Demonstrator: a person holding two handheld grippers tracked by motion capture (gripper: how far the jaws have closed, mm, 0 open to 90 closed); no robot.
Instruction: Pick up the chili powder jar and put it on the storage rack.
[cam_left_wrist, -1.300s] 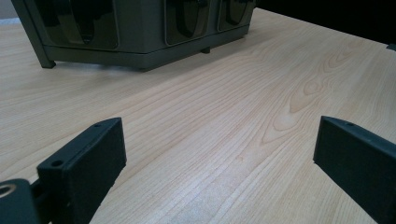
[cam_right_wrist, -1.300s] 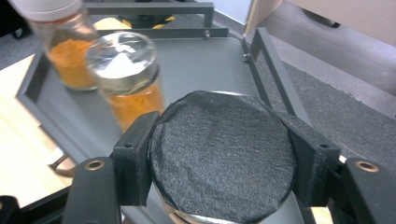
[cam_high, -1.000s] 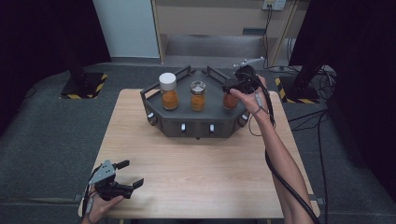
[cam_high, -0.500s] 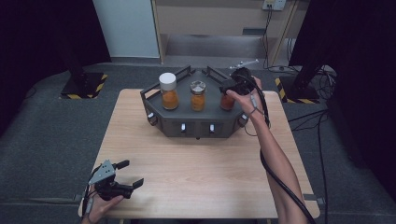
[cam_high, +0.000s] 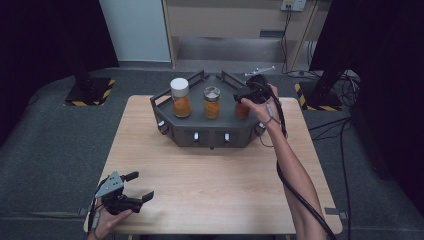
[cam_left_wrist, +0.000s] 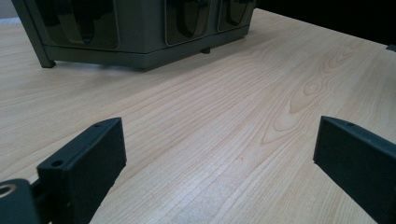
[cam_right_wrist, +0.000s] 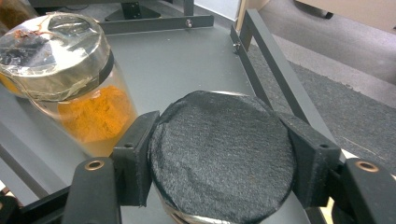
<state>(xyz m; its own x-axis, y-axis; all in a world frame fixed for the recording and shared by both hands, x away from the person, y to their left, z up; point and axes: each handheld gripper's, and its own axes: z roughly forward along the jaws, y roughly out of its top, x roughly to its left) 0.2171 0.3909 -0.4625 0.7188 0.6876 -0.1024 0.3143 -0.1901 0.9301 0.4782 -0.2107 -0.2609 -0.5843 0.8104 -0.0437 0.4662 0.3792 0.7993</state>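
Three jars are standing in a row on the dark tray (cam_high: 165, 107); the right gripper (cam_high: 248, 95) is clamping the lid of the rightmost one.
Seen along the right gripper view, both jaws are pressing the sides of the black felt-like lid (cam_right_wrist: 222, 156) of the right-hand jar (cam_high: 242, 110), with the silver-lidded jar (cam_right_wrist: 70, 79) of orange powder standing just beside it. The left gripper (cam_high: 131, 192) is resting near the front-left edge of the table (cam_high: 215, 185), jaws spread wide and holding nothing. Risks, as a judgement: the grip is bearing on the lid alone, so a lift could be pulling the lid free or tipping the jar; a sideways swing could be knocking the neighbouring jar. No brand, label or writing is legible on any jar or on the tray.
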